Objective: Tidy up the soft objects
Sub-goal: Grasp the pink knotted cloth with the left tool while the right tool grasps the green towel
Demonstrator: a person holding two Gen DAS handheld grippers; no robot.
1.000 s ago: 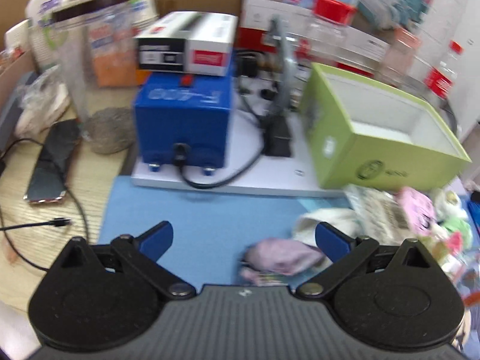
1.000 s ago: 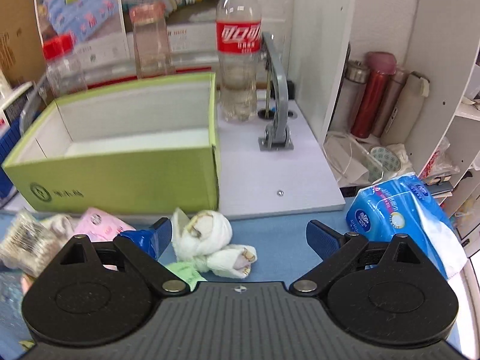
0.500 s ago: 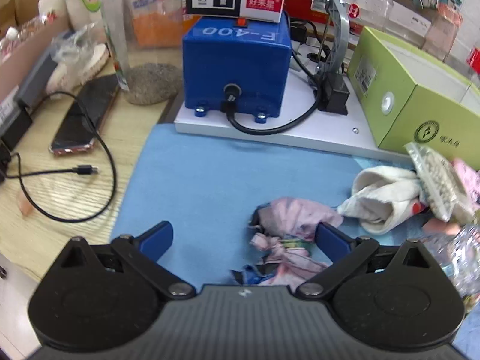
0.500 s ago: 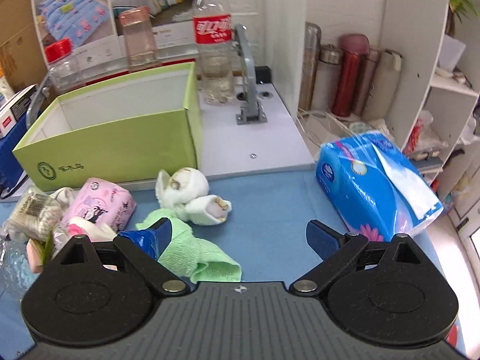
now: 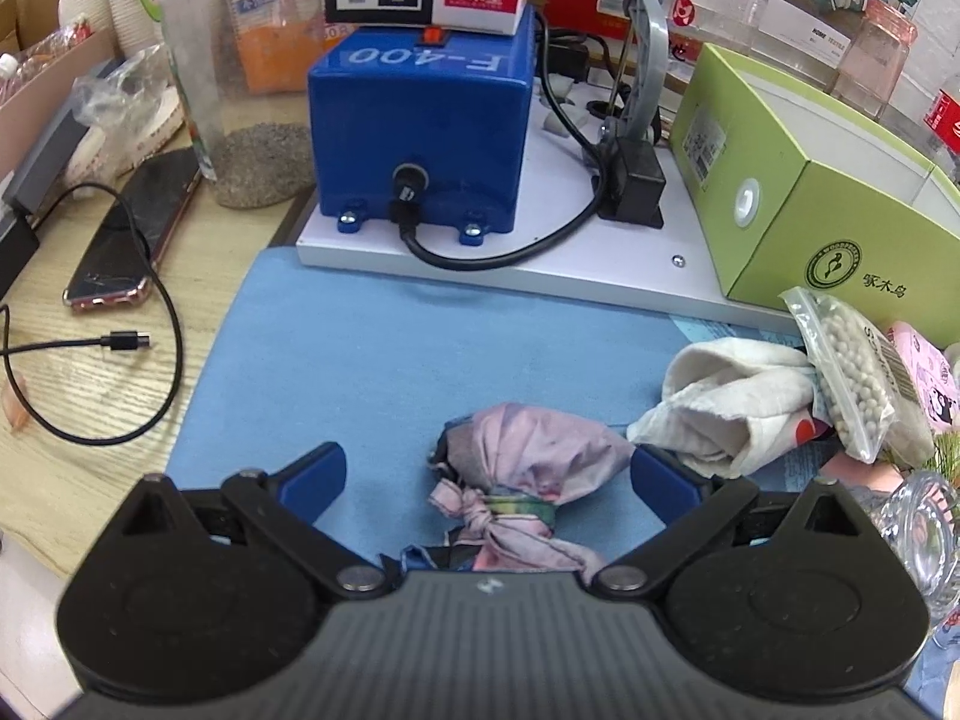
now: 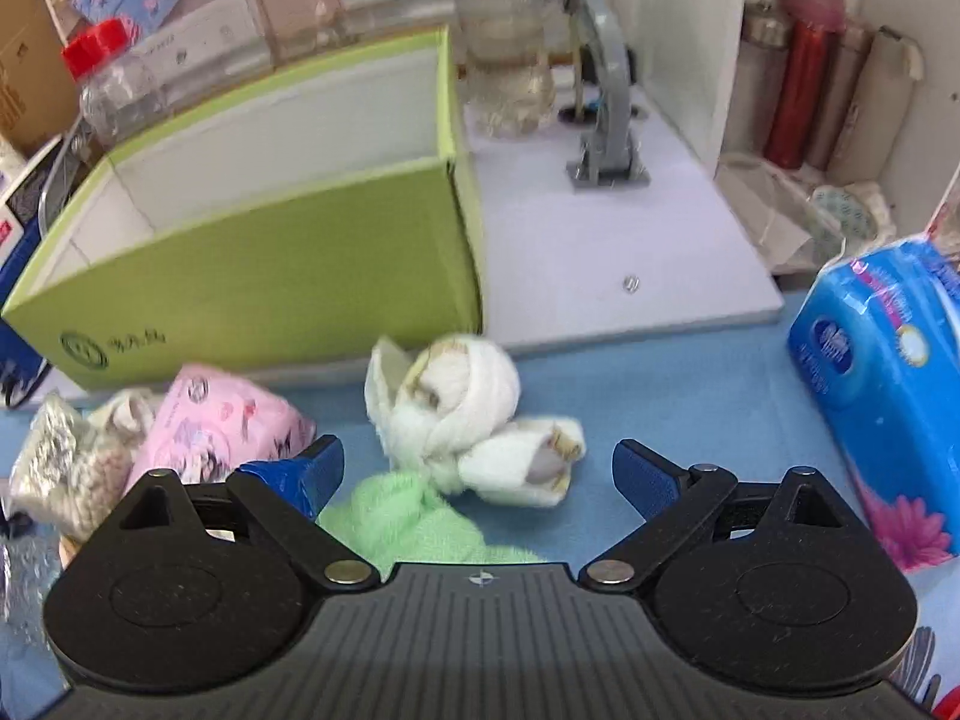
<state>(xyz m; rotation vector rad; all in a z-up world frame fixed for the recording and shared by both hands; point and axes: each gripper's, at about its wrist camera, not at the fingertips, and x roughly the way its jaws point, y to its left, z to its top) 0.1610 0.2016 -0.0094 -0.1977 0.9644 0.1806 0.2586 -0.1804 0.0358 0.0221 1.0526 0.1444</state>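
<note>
Left gripper [image 5: 486, 477]: fingers spread wide, gripping nothing, held low over the blue mat [image 5: 372, 360].
Between the left fingers: a knotted pink cloth bundle [image 5: 528, 468] lies on the mat, closer to the right-hand finger; whether that finger touches it I cannot tell.
Just beyond: a crumpled white cloth [image 5: 732, 408] beside the bundle, with a clear bag of white beads [image 5: 858, 378] leaning on it.
Further out, left view: a blue machine [image 5: 420, 126] on a white board [image 5: 540, 264], a green box [image 5: 798, 180] to the right of it, a phone [image 5: 138, 222] and a black cable [image 5: 126, 342] on the wooden desk.
Right gripper [image 6: 477, 471]: fingers also wide apart, holding nothing.
Between the right fingers: a knotted white sock ball [image 6: 462, 414] on the mat, and a green cloth [image 6: 408, 516] touching it on the near side.
Left of that: a pink packet [image 6: 222, 420] beside the left-hand finger.
Behind: the green box [image 6: 270, 276], open-topped; its floor is not visible.
Right edge: a blue tissue pack [image 6: 888, 372] on the mat, well apart from the sock ball.
</note>
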